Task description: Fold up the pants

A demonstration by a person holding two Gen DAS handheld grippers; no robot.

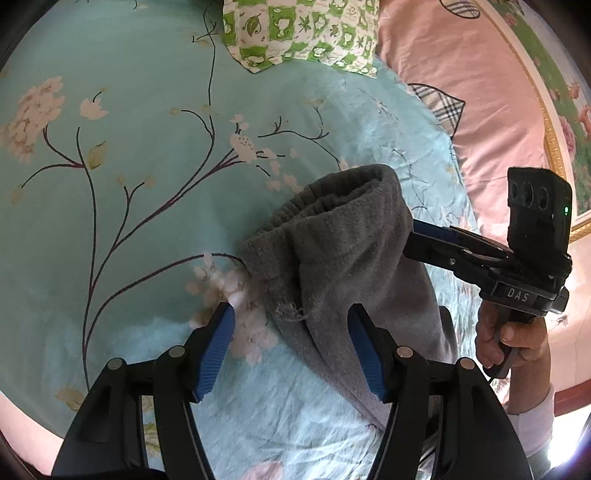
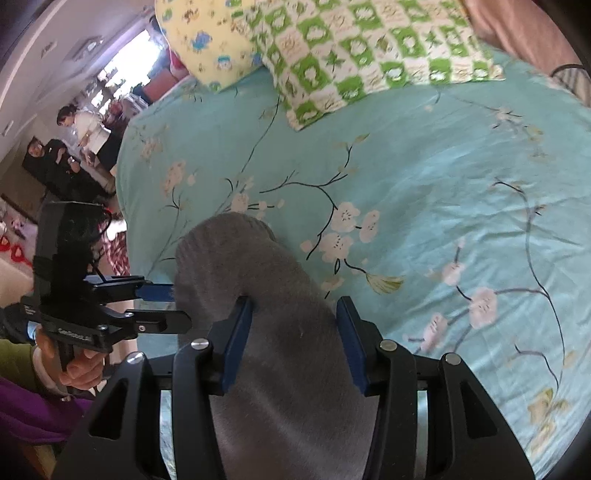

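The left gripper [image 1: 291,350] stands with its jaws wide, the grey pants [image 1: 347,258] passing between the blue pads without either pad pressing the cloth, as far as its own camera shows. The right gripper [image 2: 293,343] also has grey cloth running between its fingers; its pads look set apart, but whether they pinch the fabric I cannot tell, and in the left view its tips are hidden behind the pants.

The pants are bunched and humped up over the turquoise floral bedsheet [image 1: 129,184], waistband end raised, well short of the green checked pillow [image 1: 303,33] beyond them.

The fabric looks a soft, thick fleece: light, limp, likely to sag and bunch. The elastic waistband edge, thicker and firmer, seems the best hold.
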